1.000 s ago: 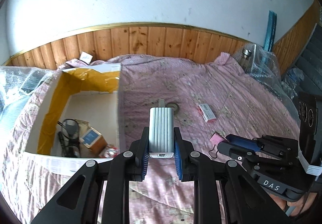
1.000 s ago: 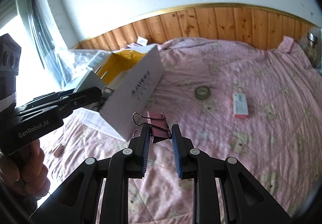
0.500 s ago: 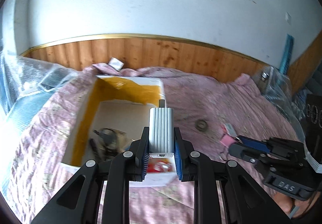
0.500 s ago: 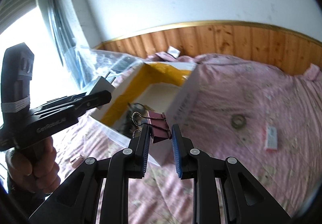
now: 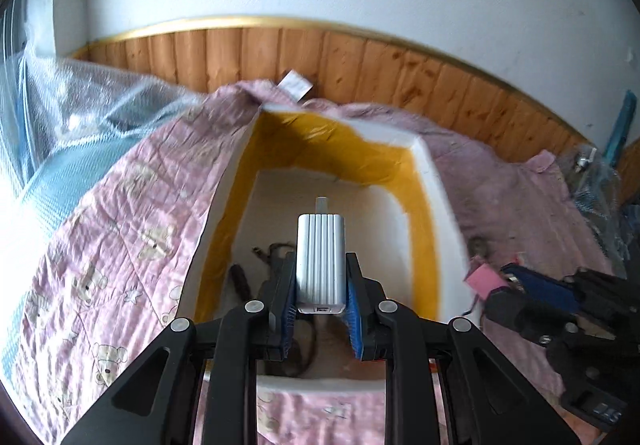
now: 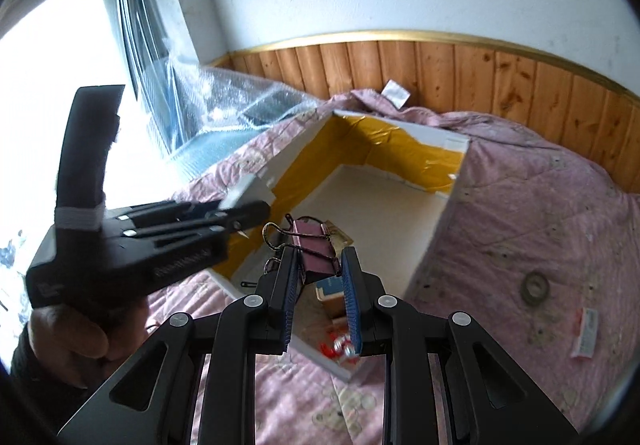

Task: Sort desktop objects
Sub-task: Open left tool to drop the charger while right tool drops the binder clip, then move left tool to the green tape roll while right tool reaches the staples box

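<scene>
One charger (image 5: 321, 262), one binder clip (image 6: 316, 251), one box (image 5: 434, 181), two loaded grippers

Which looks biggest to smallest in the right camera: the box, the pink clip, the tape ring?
1. White box, by far the largest.
2. Pink clip, though it sits close to the camera in the right gripper.
3. Tape ring, looks smallest.
</scene>
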